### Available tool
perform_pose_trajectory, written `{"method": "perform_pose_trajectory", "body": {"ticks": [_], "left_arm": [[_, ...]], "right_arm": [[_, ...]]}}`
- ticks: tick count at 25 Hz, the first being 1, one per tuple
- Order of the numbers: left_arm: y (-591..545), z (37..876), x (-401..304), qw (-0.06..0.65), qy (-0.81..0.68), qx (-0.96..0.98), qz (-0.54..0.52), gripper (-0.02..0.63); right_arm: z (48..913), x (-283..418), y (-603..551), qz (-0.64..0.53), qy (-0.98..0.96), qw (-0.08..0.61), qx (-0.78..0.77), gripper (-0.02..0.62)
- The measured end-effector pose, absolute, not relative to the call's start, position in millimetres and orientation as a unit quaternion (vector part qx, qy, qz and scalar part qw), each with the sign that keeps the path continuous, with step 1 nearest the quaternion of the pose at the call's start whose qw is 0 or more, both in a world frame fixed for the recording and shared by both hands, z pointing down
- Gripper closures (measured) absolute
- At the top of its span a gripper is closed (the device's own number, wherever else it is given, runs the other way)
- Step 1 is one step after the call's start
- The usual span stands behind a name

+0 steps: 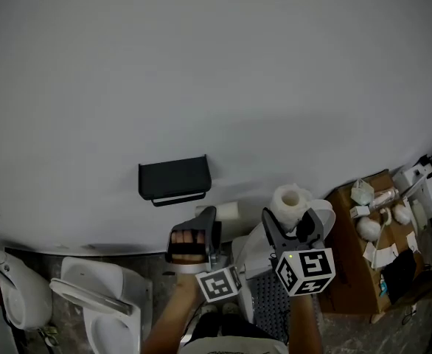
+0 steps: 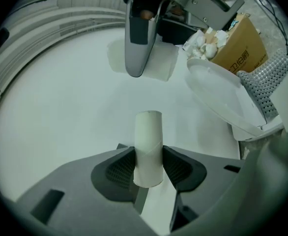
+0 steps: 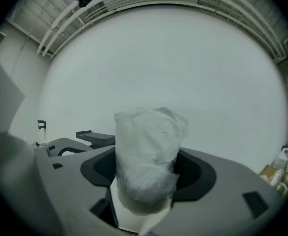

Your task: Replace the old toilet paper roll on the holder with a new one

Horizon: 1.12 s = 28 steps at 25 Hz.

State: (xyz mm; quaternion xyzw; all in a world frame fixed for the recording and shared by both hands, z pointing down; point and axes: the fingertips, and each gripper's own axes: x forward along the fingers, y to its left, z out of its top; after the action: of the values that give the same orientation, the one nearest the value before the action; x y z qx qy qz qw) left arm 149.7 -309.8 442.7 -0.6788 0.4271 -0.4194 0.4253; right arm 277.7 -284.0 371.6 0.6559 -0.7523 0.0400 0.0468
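Note:
A black toilet paper holder [image 1: 174,179] hangs on the white wall with nothing on it; it also shows in the right gripper view [image 3: 97,137]. Below and right of the holder, my left gripper [image 1: 214,220] is shut on a bare cardboard tube [image 1: 228,211]. In the left gripper view the tube [image 2: 149,146] stands upright between the pads of that gripper [image 2: 149,167]. My right gripper [image 1: 291,223] is shut on a full white toilet paper roll [image 1: 290,200], right of the holder. Its own view shows that gripper [image 3: 146,173] clamped on the wrapped roll [image 3: 149,151].
A white toilet [image 1: 98,301] stands at the lower left. A white lidded bin [image 1: 254,253] and a grey perforated basket [image 1: 271,301] sit under my grippers. A cardboard box [image 1: 363,257] with small items stands on the right; it also shows in the left gripper view [image 2: 237,48].

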Motion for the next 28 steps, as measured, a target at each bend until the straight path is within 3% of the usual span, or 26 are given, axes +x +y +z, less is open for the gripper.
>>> {"method": "perform_pose_trajectory", "body": {"ticks": [18, 28], "left_arm": [[-279, 447, 28, 0.323, 0.527, -0.650, -0.442, 0.431], [-272, 435, -22, 0.191, 0.612, -0.692, -0.332, 0.431]], "right_arm": [[409, 208, -324, 0.065, -0.792, 0.069, 0.604, 0.285], [436, 194, -330, 0.079, -0.795, 0.095, 0.593, 0.285]]}}
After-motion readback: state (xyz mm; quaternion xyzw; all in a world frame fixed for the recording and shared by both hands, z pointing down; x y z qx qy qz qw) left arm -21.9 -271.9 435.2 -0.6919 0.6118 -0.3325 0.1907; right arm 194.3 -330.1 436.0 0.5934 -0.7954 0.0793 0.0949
